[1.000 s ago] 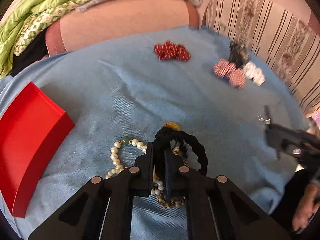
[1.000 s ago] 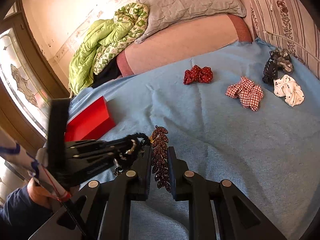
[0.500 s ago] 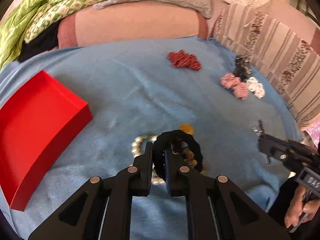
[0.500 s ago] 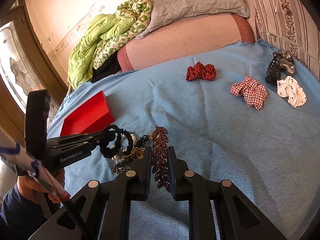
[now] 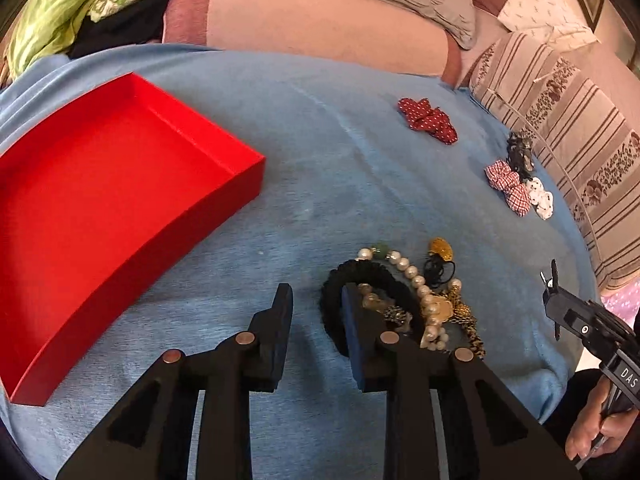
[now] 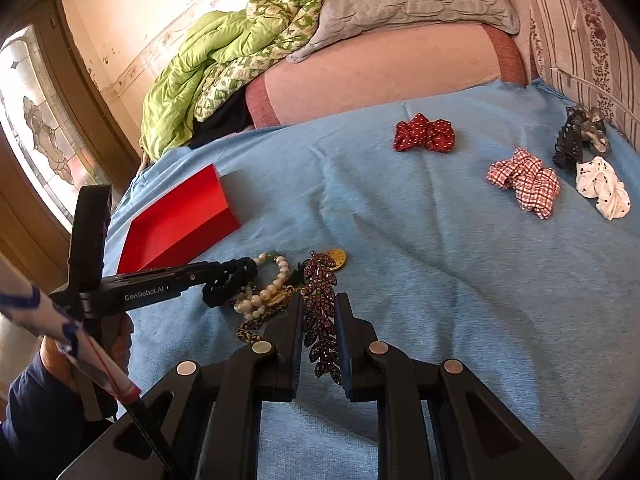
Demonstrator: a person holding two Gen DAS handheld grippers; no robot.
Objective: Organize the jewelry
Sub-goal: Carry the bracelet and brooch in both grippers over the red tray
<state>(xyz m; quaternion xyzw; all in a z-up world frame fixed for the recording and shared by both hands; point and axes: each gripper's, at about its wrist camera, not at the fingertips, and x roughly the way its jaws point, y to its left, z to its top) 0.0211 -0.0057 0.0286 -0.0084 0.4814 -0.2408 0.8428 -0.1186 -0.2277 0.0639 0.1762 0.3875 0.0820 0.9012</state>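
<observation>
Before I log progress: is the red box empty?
Empty: the shallow red rectangular box shows only bare red floor; the jewelry pile lies on the blue blanket.

Bright, warm daylight throughout, entering from the stained-glass window at nine o'clock in the right wrist view. Soft, short shadows under the red box and the hair bows. Strong fisheye bending toward every edge, with black vignette corners. Sharp at centre, slightly soft toward twelve o'clock. Mild overexposure on the wall near eleven o'clock.
</observation>
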